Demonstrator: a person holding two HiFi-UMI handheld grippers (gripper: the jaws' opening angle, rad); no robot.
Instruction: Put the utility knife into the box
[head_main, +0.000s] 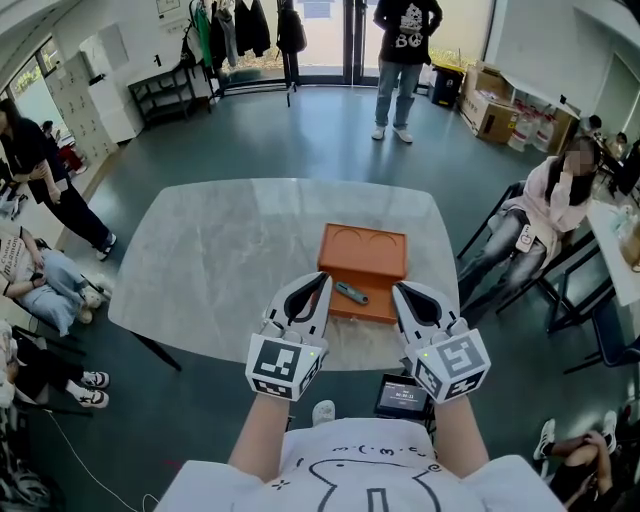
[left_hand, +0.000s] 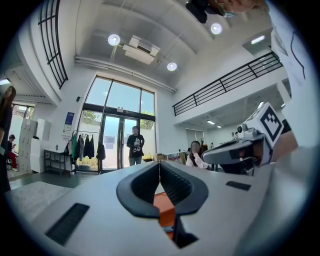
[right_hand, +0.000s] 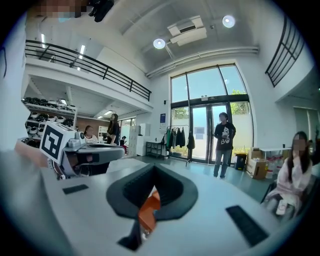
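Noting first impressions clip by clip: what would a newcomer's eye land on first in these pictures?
The bright orange box stands out at the middle of the pale marble table, with the utility knife lying on it toward its near side. Just in front, the left tongs and the right tongs hover shut and empty on either side of the knife. Each carries a black-and-white marker cube.
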